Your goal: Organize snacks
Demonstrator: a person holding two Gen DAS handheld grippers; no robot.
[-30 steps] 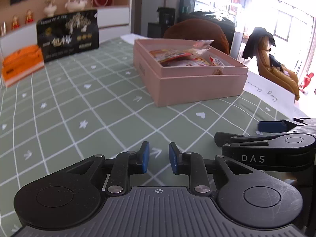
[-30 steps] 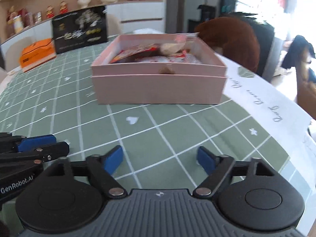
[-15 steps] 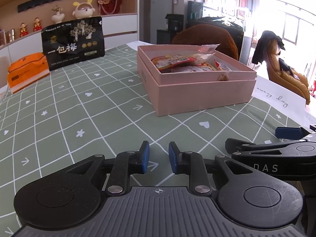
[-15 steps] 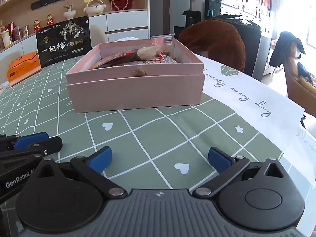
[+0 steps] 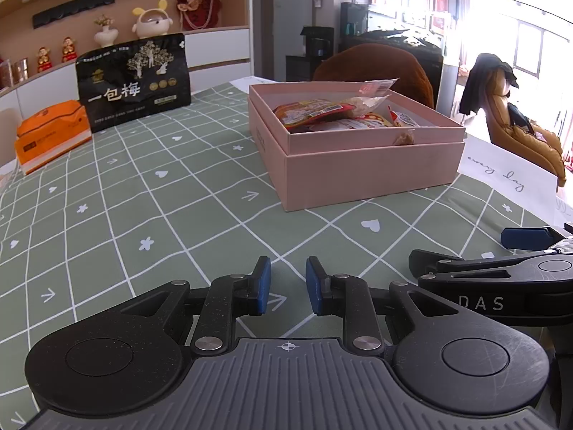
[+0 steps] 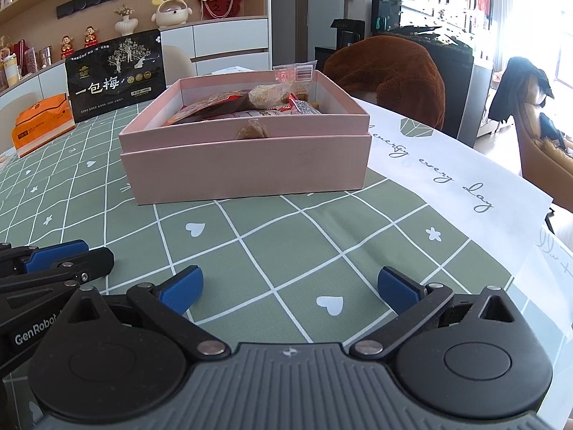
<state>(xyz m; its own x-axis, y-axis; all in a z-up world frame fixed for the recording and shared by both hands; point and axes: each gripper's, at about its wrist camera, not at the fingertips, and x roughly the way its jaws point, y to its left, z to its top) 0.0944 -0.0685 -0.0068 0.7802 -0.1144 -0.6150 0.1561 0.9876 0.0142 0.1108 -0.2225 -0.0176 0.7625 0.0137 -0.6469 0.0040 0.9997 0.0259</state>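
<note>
A: Left to right, what's on the table (image 6: pixel 286 251)?

B: Far left, one orange pack (image 6: pixel 43 122), print too small to read. Next to it one black pouch (image 6: pixel 116 75) standing upright, big white "一包梅" on the front. Then one pink box (image 6: pixel 247 165), lid off and nested under the base. Right of that, a white sheet (image 6: pixel 447 179) with script "every day".

A: Snacks?

B: All inside the pink box (image 5: pixel 369 168), mid-table, far side of both grippers. Several wrapped snack packets (image 6: pixel 250 105), red and clear wrappers, piled up, can't count them exactly. One barcode label sticks up at the far edge. One small brown piece sits on the near rim.

A: Grippers?

B: Two. Left gripper (image 5: pixel 287 285): jaws narrow, small gap, nothing between, hovering over the green grid cloth. Side of it reads "GenRobot" in the right view. Right gripper (image 6: pixel 289 288): jaws spread wide, empty. Its side reads "DAS" in the left view.

A: Contact with the box?

B: None. Both well short of it, side by side.
</note>
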